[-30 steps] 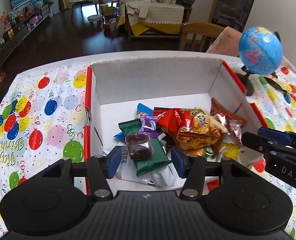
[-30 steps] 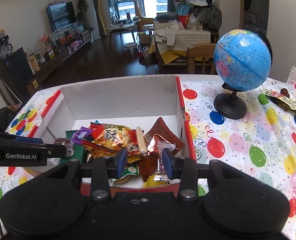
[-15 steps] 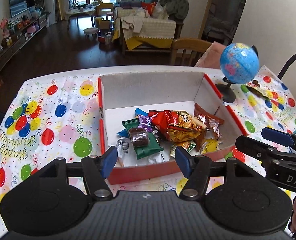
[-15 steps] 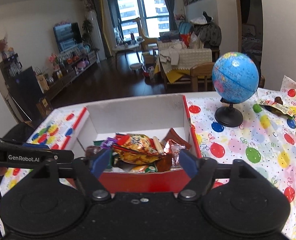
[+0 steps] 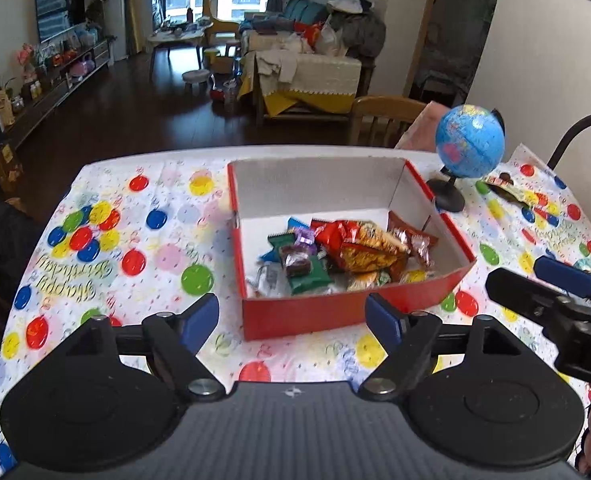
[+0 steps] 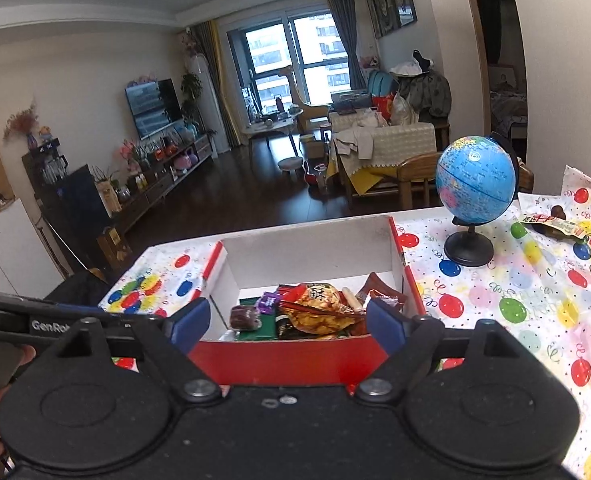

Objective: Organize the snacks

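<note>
You held the left gripper (image 5: 293, 318) and right gripper (image 6: 287, 326) short of the red box (image 5: 315, 312), their jaws opening with nothing between them. The snacks (image 5: 347, 252) lay heaped inside it; one more wrapper (image 6: 555, 224), probably a snack, lay beyond the globe (image 6: 475, 180).

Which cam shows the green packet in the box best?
Left wrist: it looks down into the box, so the green packet lies mostly exposed under a brown sweet. Right wrist sees only a sliver behind the front wall.

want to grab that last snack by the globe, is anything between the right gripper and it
Nothing visible blocks it. The right gripper, jaws opening and empty, faces the red box; the loose snack packet lies on open tablecloth right of the globe.
</note>
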`<state>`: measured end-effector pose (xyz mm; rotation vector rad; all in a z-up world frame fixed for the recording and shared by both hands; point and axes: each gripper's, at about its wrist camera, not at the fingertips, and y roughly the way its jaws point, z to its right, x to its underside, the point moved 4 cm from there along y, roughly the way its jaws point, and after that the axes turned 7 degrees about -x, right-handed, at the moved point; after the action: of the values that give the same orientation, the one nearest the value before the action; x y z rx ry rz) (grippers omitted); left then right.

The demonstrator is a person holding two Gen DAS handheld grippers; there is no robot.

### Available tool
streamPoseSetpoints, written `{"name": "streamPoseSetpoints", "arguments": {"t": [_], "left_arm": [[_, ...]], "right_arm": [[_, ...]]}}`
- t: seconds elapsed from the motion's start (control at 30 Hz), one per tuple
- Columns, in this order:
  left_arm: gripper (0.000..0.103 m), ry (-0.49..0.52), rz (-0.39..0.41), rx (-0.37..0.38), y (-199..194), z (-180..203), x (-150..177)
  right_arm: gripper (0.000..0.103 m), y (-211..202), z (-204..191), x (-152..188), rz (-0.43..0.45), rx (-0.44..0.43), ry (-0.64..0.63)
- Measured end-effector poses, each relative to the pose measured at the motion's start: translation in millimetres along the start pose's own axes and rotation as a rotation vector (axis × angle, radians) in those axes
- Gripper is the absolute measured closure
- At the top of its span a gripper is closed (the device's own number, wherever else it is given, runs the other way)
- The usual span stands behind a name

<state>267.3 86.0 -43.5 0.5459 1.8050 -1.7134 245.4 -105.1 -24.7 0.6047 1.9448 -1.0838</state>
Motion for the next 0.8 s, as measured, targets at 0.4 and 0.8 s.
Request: {"name": "streamPoseSetpoints", "arguments": {"t": [0.4, 0.8], "left_arm": [[0.023, 0.041, 0.061, -0.044, -35, 4, 22], [0.023, 0.049, 0.052, -0.039, -51, 6, 35]], "right_arm": [[0.018, -25, -9, 9, 0.041, -0.015, 0.033], [0.018, -36, -14, 13, 0.057, -0.027, 0.047]]}}
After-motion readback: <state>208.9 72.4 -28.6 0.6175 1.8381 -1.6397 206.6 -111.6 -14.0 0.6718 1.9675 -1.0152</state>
